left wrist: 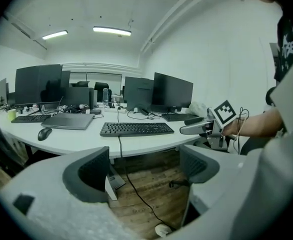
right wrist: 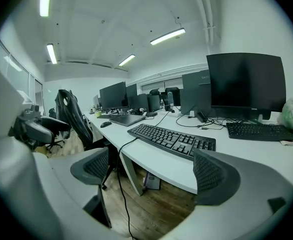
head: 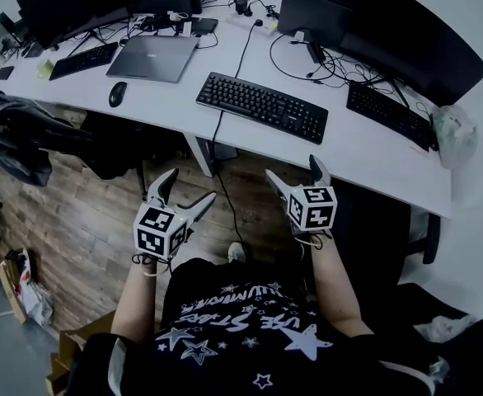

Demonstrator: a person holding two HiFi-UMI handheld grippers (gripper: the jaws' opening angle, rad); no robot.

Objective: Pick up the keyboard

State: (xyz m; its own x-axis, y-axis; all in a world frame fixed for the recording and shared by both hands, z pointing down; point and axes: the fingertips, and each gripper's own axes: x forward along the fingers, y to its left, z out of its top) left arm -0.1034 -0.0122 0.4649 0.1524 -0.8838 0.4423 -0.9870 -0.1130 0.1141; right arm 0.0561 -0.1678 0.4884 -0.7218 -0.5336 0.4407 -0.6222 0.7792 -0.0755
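We see a black keyboard (head: 262,106), a white desk (head: 365,151), a grey laptop (head: 152,57) and a black mouse (head: 118,93). The floor (head: 85,221) is brown wood grain. The left gripper (head: 190,185) and right gripper (head: 293,168) are white with dark grey ribbed pads (left wrist: 89,171); their 2 cubes (head: 161,231) carry black-and-white square markers. The shirt (head: 250,320) is black with white stars.

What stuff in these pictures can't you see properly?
1. Letters on the keyboard keys: too small in every view.
2. Where the cable hanging off the desk ends: in the left gripper view, the left hand-held gripper's own body covers it.
3. The monitors at the back: in the head view, cut off by the top edge.
4. What the bag at the desk's right end holds: too small and crumpled.
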